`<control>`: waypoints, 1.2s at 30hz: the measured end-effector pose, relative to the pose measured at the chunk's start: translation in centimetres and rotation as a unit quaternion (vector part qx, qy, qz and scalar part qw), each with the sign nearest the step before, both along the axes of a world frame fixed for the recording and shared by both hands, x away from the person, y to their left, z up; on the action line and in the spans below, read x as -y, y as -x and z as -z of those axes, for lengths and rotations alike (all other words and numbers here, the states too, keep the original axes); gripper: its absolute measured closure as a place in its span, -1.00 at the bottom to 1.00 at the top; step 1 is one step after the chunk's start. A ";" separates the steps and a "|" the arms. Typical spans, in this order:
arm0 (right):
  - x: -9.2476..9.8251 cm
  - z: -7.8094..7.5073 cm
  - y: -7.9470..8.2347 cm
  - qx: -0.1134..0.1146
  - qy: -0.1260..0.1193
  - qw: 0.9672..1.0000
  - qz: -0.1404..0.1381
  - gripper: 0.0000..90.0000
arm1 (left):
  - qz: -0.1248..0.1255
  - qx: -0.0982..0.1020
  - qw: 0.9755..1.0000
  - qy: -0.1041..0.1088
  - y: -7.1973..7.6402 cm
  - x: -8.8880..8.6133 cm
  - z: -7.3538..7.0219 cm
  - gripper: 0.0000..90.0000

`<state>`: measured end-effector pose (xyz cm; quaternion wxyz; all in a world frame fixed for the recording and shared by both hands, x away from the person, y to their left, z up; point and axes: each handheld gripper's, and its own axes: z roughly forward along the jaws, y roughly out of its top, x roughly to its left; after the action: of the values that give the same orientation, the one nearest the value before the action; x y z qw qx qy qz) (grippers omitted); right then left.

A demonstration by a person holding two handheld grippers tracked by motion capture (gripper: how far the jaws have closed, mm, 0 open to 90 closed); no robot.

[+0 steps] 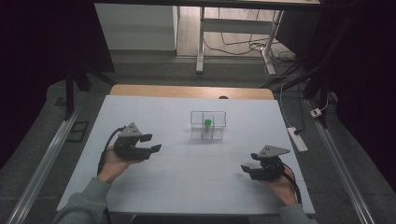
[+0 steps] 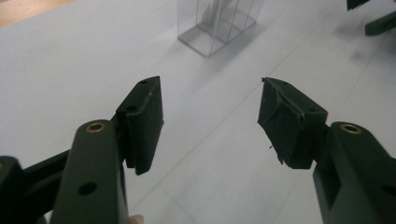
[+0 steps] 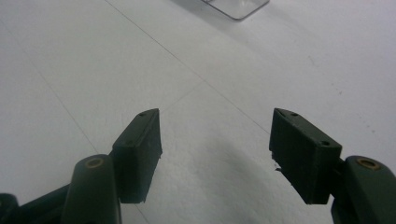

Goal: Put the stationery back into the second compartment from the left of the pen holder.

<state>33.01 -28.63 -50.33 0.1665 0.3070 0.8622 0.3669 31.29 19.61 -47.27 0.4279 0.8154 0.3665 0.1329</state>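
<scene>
A clear plastic box (image 1: 208,125) with inner partitions stands at the middle of the white table (image 1: 187,177); a small green block (image 1: 207,122) sits in one of its compartments. My left gripper (image 1: 151,143) hovers left of the box, its jaws open with nothing between them. In the left gripper view the same gripper (image 2: 210,116) points toward the box (image 2: 215,23). My right gripper (image 1: 249,169) rests low near the front right, jaws open and empty. In the right gripper view its jaws (image 3: 214,149) frame bare table, with a corner of the box (image 3: 238,7) at the top edge.
The white sheet covers a wooden table whose far edge (image 1: 191,91) shows behind it. Past the table stand desk legs (image 1: 201,42) and floor cables. A power strip (image 1: 297,139) lies on the floor by the right edge.
</scene>
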 end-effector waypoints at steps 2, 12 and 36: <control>0.2 0.1 0.0 0.000 -0.003 1.000 0.001 -0.26 | -0.003 -0.003 1.000 -0.001 0.6 -0.6 0.5 -0.12; 0.8 0.1 0.3 0.003 -0.004 1.000 0.004 -0.26 | -0.034 -0.013 0.999 -0.009 2.8 -3.4 2.5 -0.16; 1.0 -0.4 0.7 0.017 -0.021 1.000 -0.001 -0.26 | -0.043 -0.023 0.999 -0.017 3.7 -4.5 4.2 -0.18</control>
<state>32.35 -29.59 -49.89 0.1746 0.3029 0.8518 0.3903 27.54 24.08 -51.43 0.3992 0.8091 0.4083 0.1390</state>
